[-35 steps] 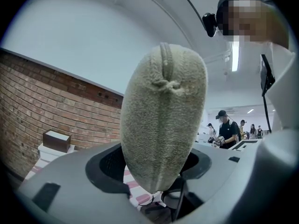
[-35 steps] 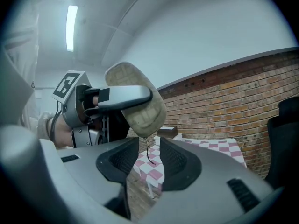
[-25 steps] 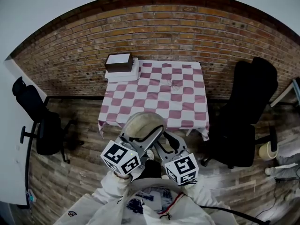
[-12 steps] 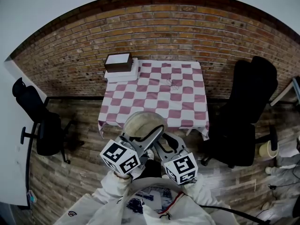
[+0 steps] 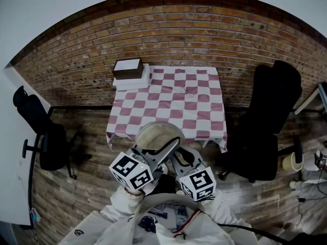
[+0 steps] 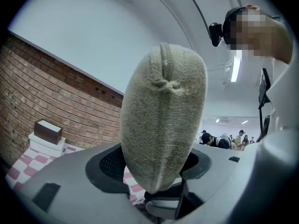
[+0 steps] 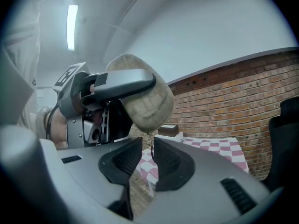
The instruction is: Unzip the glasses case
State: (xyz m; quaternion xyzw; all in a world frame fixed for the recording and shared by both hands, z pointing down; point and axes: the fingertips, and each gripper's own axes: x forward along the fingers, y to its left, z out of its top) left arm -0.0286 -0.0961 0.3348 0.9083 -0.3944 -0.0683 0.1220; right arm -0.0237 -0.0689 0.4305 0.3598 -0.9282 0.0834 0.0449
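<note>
A beige fabric glasses case (image 5: 155, 135) is held up in the air in front of the person's chest, above the floor near the table. My left gripper (image 5: 162, 146) is shut on it, with the case's end wedged between its pads (image 6: 108, 164). The case (image 6: 163, 120) fills the left gripper view, zip seam on top. My right gripper (image 5: 177, 156) sits just right of the case. In the right gripper view a thin zip pull (image 7: 152, 150) hangs from the case (image 7: 145, 105) into the narrow gap of my right gripper (image 7: 148, 160). Its jaws are closing and a slit still shows beside the pull.
A table with a pink-and-white checked cloth (image 5: 168, 106) stands against the brick wall, with a brown box on white boxes (image 5: 130, 70) at its far left corner. Black office chairs stand at the right (image 5: 271, 121) and left (image 5: 46, 137). The floor is wood planks.
</note>
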